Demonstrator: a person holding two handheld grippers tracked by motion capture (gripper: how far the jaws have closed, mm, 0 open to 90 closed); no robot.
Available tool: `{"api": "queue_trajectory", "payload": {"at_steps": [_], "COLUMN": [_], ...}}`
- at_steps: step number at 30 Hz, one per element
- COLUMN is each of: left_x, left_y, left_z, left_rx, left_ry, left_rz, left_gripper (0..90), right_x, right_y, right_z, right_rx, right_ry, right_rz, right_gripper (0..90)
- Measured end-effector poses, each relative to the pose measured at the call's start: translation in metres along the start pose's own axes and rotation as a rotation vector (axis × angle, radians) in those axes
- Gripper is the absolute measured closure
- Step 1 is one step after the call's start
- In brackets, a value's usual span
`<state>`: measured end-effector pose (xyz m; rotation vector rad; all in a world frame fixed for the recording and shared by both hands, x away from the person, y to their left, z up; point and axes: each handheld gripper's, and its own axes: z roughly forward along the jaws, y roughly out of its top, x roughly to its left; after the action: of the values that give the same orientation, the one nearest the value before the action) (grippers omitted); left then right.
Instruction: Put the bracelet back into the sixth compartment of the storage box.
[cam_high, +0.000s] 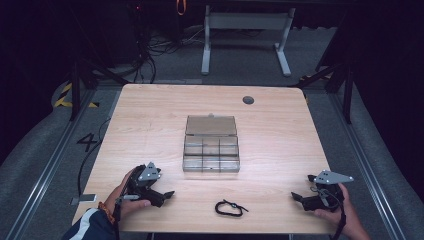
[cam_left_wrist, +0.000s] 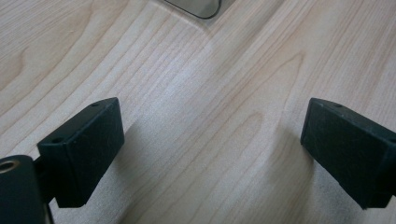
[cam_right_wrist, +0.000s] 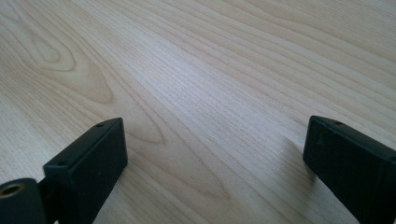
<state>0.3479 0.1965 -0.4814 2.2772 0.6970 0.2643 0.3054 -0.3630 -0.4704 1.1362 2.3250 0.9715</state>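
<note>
Pale wood table (cam_high: 150, 115) under dark surroundings: a clear plastic box (cam_high: 210, 150) with its lid flung back sits at the centre. A black cord (cam_high: 229, 208) lies coiled just in front of the box, near the table's front edge. My left gripper (cam_high: 167, 195) rests left of the cord, jaws spread wide over bare wood. My right gripper (cam_high: 296, 197) rests right of the cord, well apart from it, jaws equally wide and holding nothing.
</note>
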Motion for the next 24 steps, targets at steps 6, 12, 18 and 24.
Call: {"api": "queue_trajectory", "payload": {"at_steps": [6,12,18,24], "left_x": [0.000,0.000,0.001,0.000], "left_y": [0.000,0.001,0.001,0.001], "left_z": [0.000,0.001,0.001,0.002], "left_rx": [0.002,0.007,0.008,0.011], "left_ry": [0.001,0.011,0.013,0.019], "left_rz": [-0.002,-0.010,-0.013,-0.022], "left_gripper": [5.6,3.5,2.6,1.3], "right_x": [0.000,-0.002,0.005,0.028], "right_y": [0.000,0.007,0.022,0.049], "right_z": [0.000,-0.002,-0.003,-0.004], "right_rx": [-0.001,0.039,0.080,0.099], "right_ry": [0.003,0.017,0.063,0.109], "right_rz": [-0.004,-0.013,-0.068,-0.160], "right_gripper": [6.2,19.6,25.5,29.1]}}
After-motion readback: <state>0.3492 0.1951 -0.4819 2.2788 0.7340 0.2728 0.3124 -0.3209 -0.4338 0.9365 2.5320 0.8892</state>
